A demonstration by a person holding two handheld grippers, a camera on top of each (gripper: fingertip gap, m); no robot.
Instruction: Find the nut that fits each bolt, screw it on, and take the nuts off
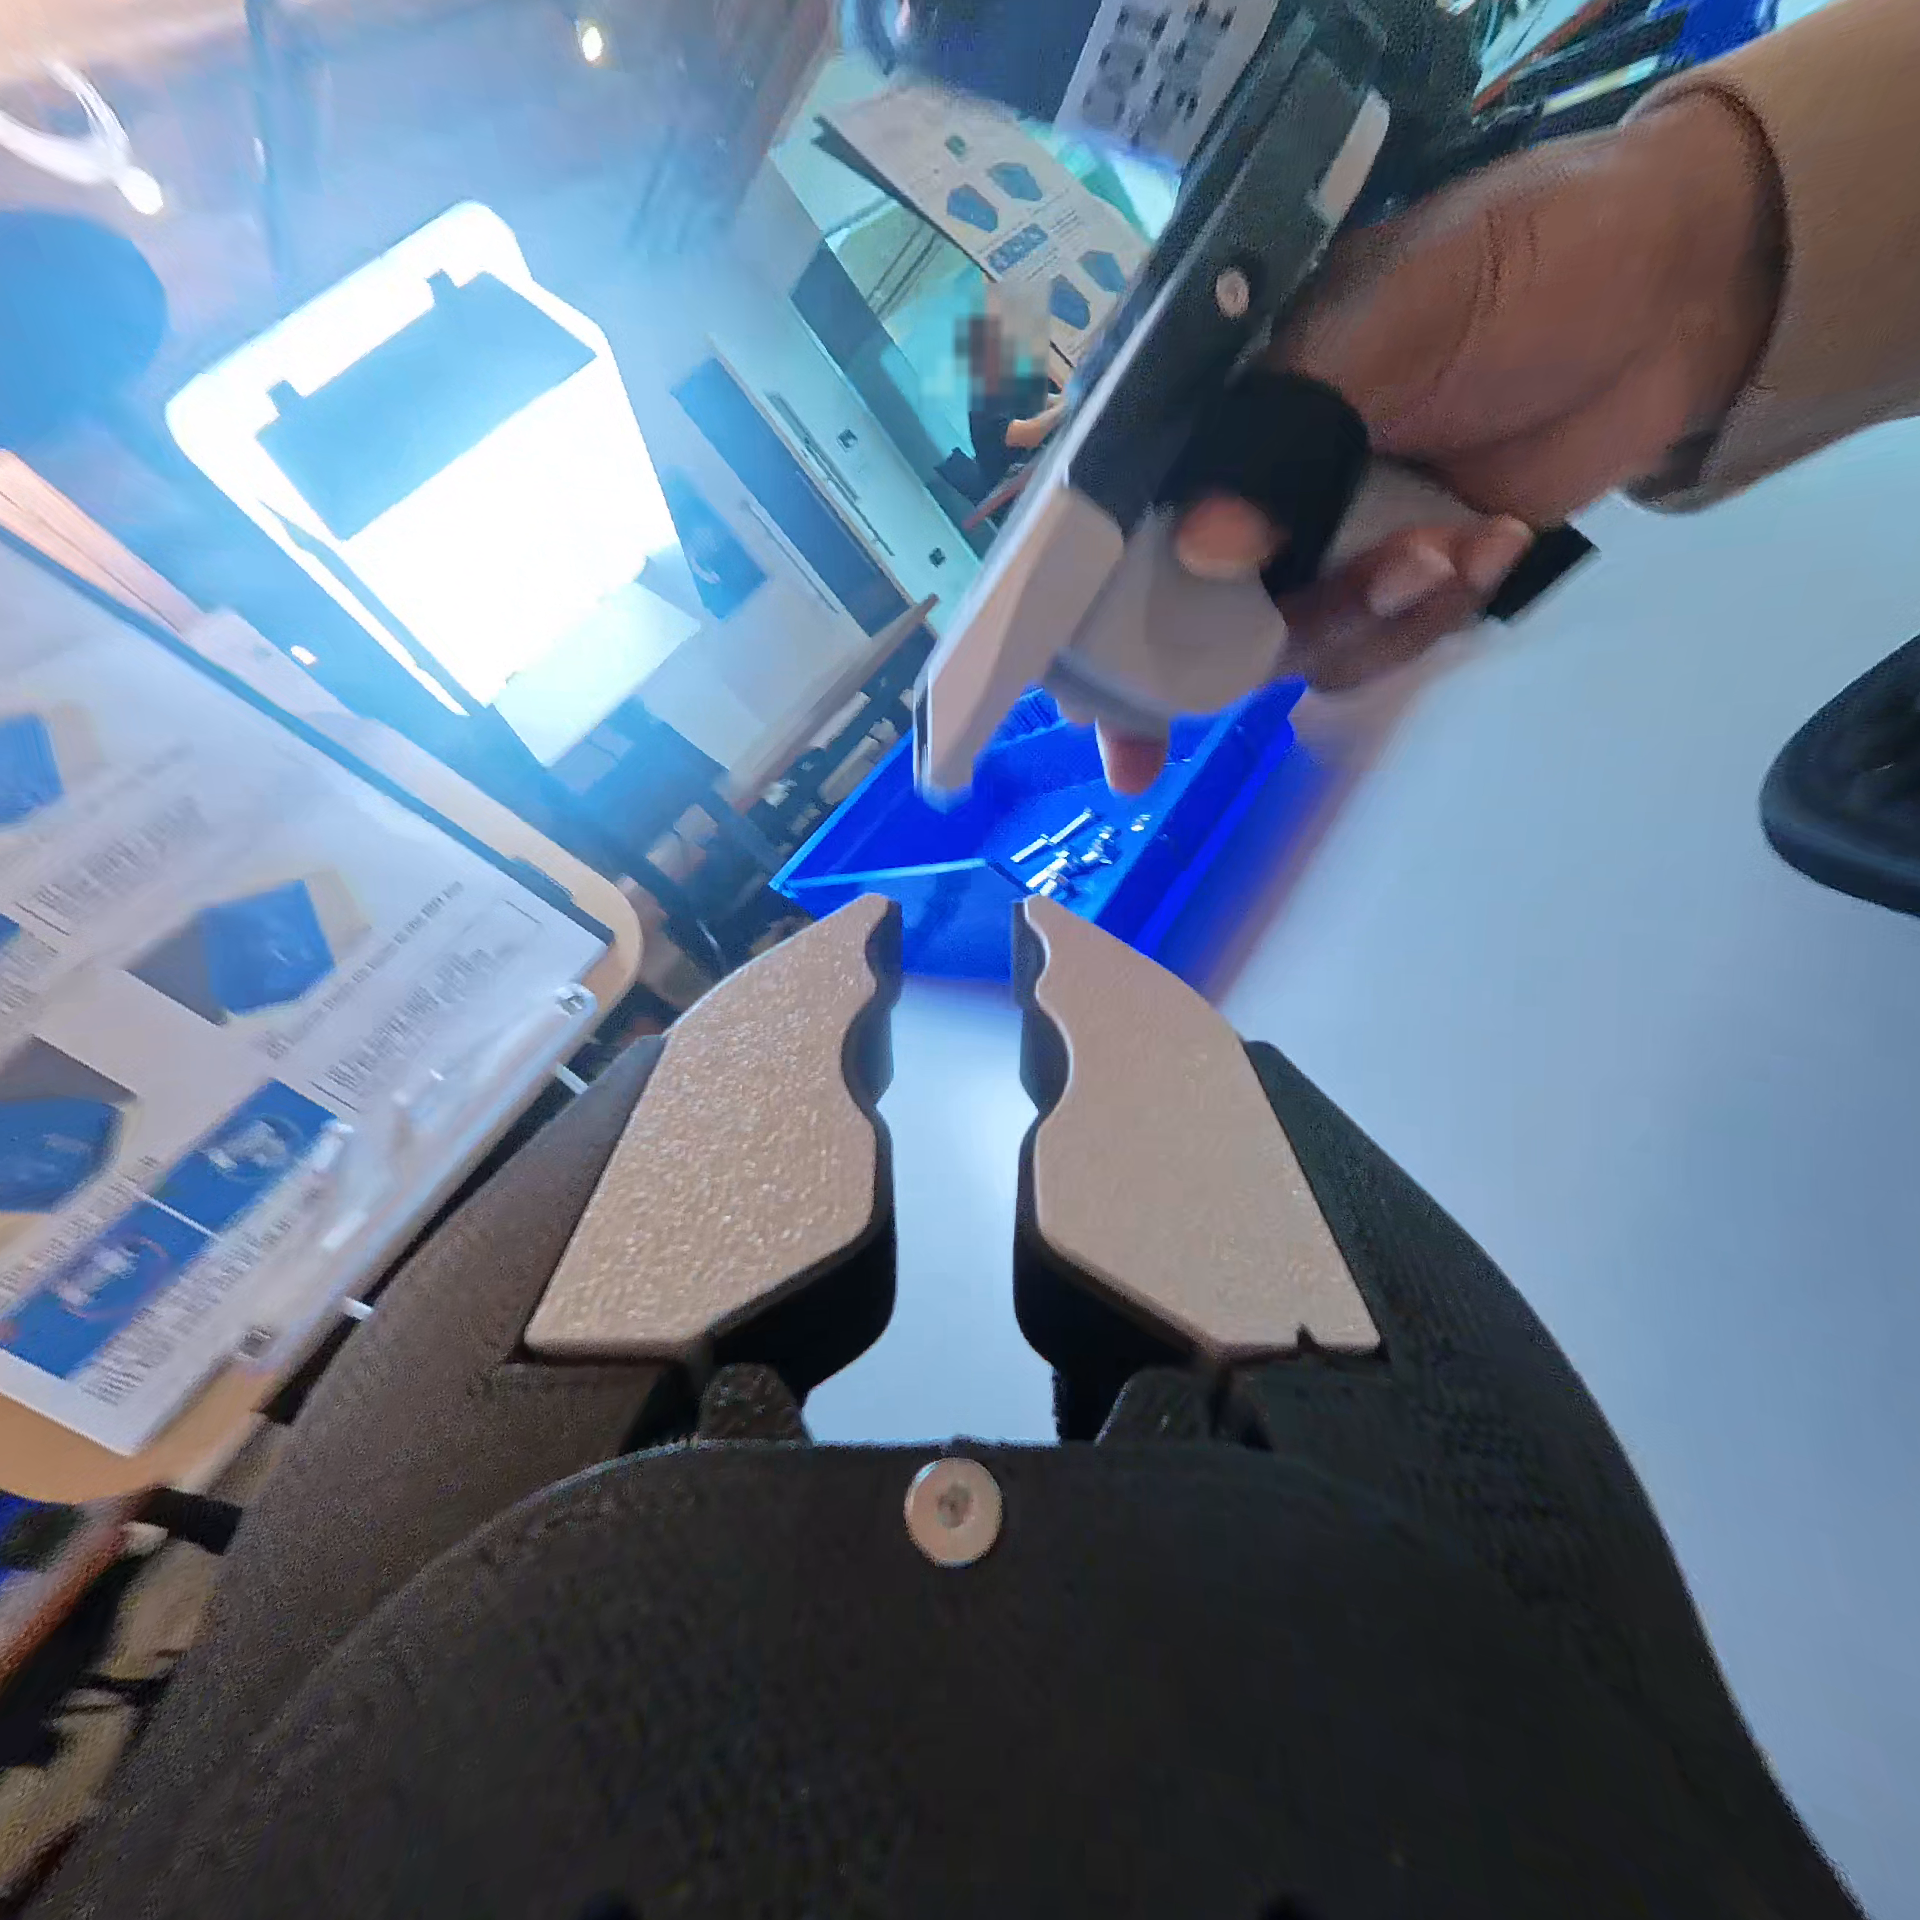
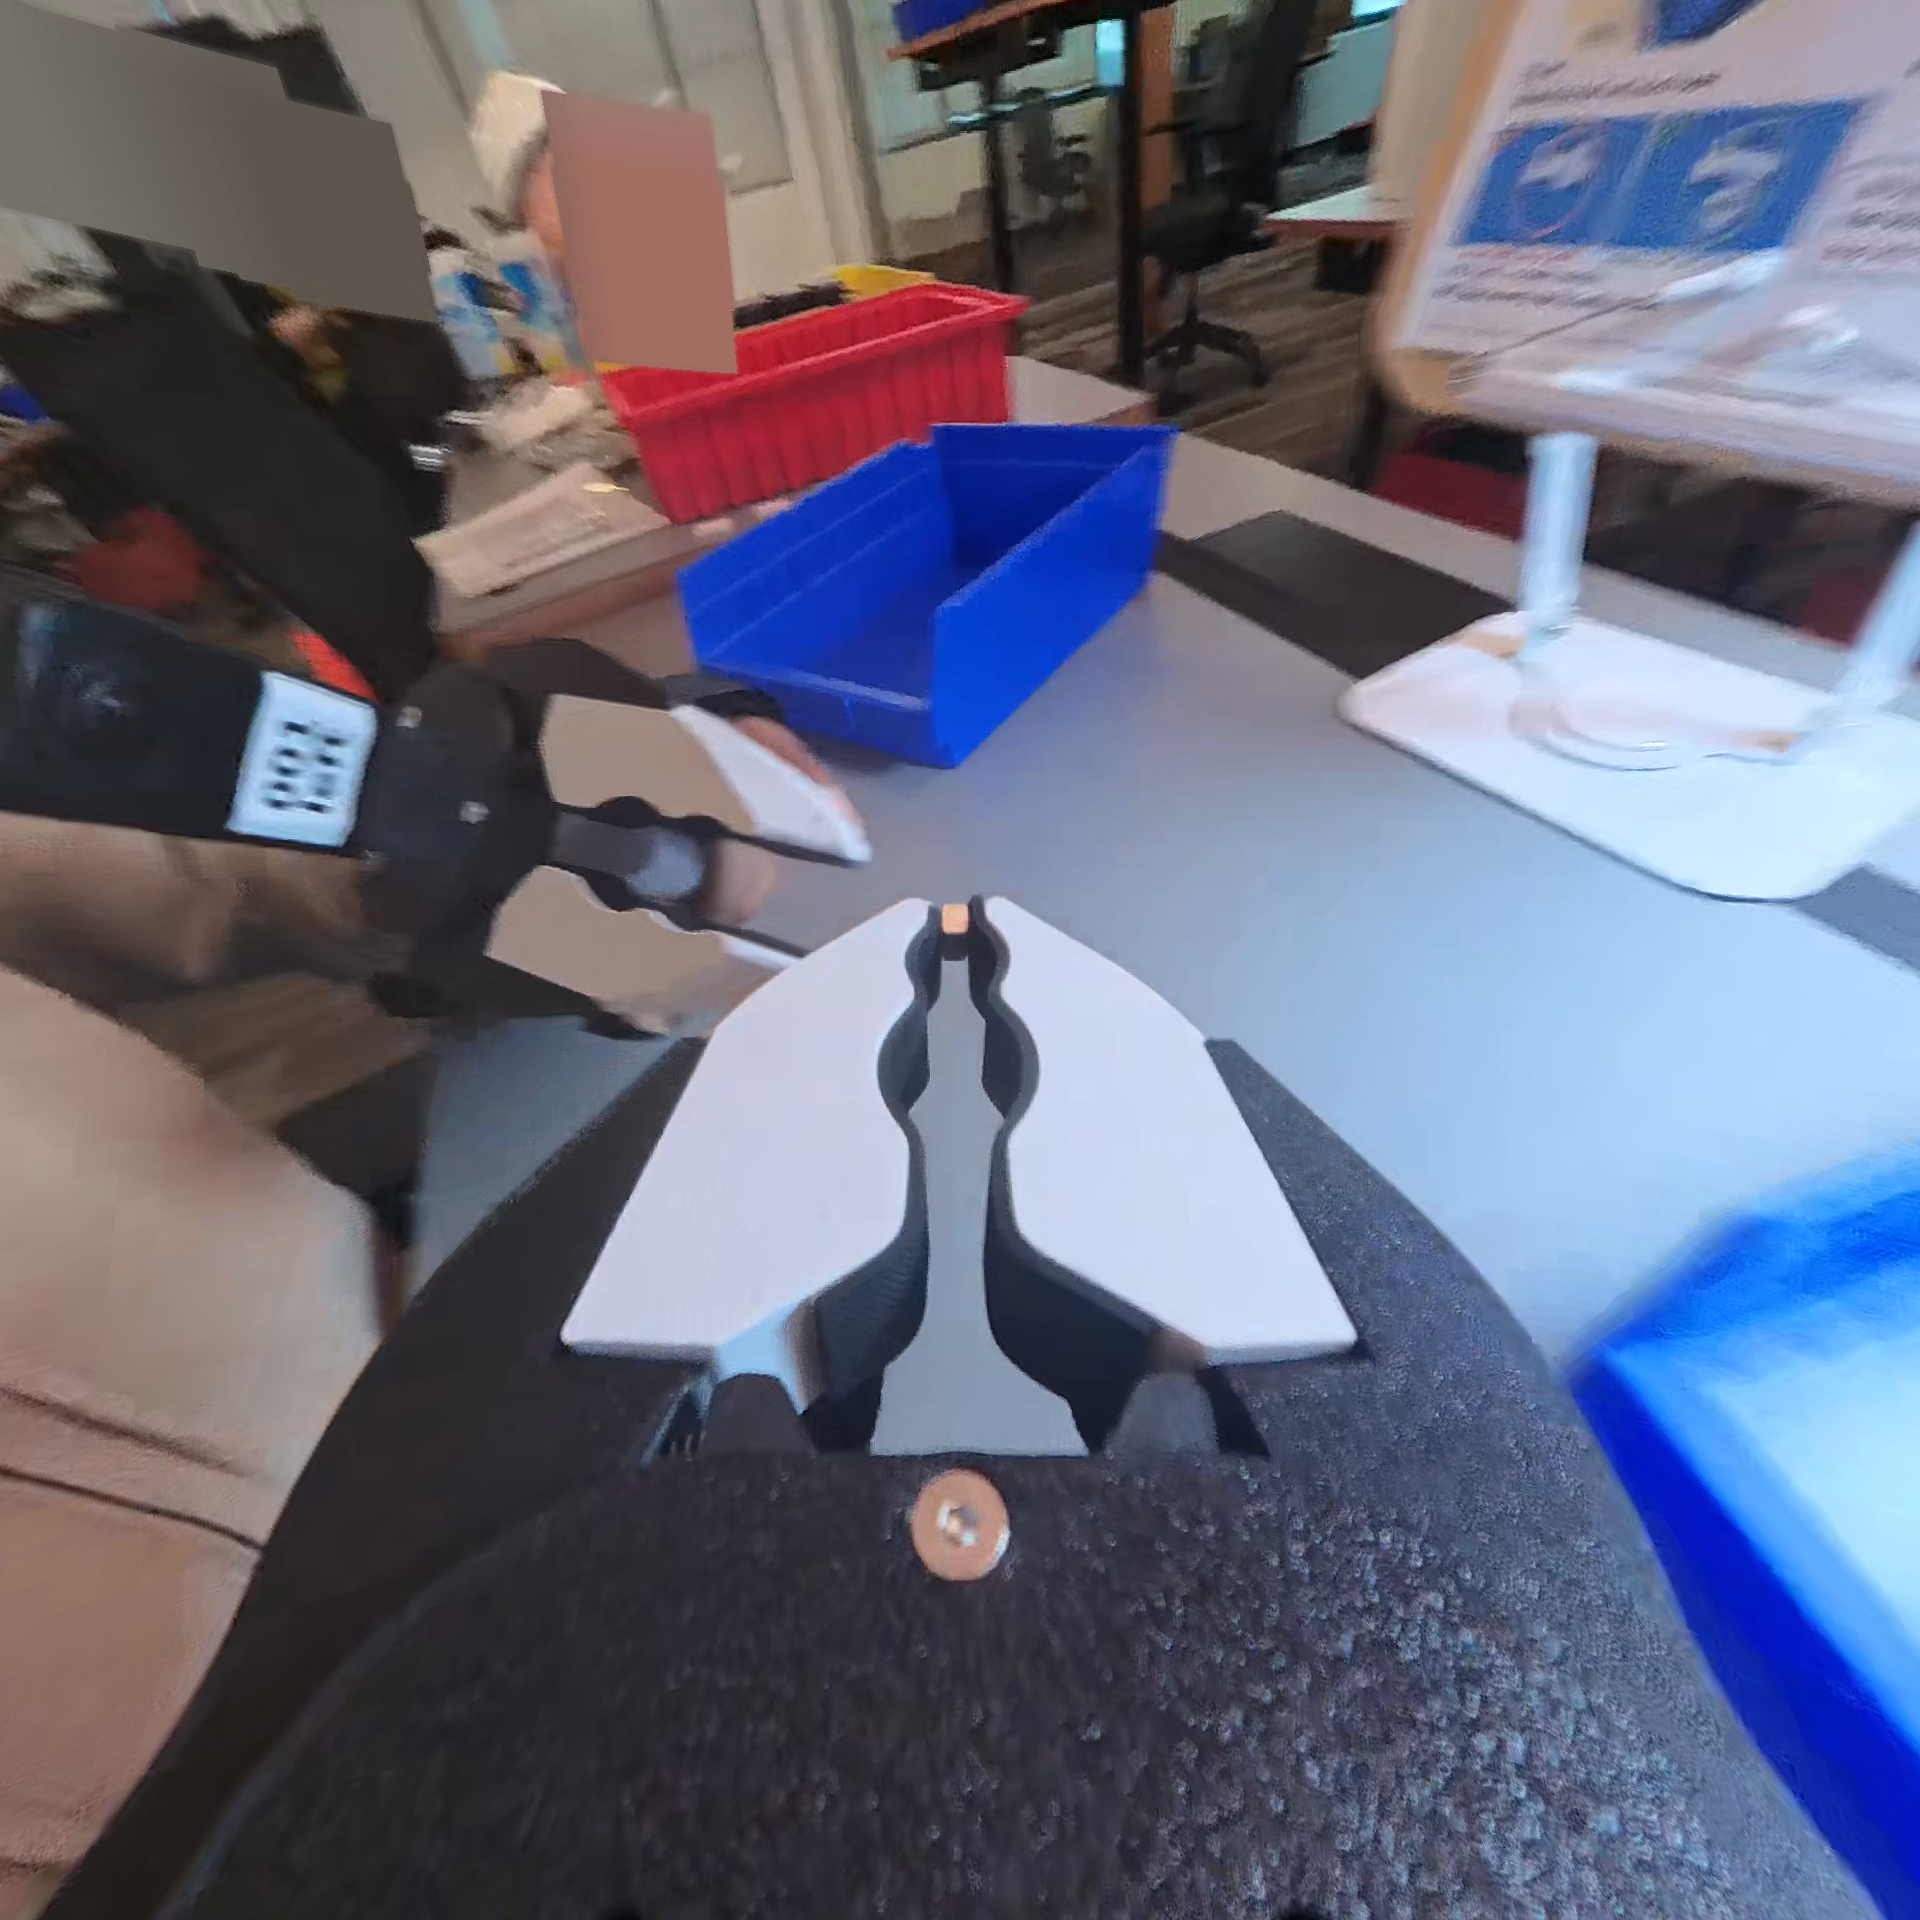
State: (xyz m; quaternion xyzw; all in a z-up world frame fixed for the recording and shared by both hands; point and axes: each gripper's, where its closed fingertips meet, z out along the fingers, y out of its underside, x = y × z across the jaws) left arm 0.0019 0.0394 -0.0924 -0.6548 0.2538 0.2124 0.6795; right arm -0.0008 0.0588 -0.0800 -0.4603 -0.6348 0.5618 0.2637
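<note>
Right tool (image 2: 954,912) pinches a small nut (image 2: 953,917); left tool (image 1: 954,914) gapes apart, empty

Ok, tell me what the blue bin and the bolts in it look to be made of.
Blue bin: looks like moulded plastic, with thin, uniformly saturated walls and a slight sheen. Bolts: apparently bare metal, silvery with bright glints, though small and partly blurred, so the finish stays uncertain.

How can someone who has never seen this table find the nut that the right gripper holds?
Start from the grey table and find the right gripper in the foreground, with its wide white fingers. The nut sits pinched at their very tips. It is a tiny copper-coloured piece, the only warm-coloured spot between the white fingers.
</note>
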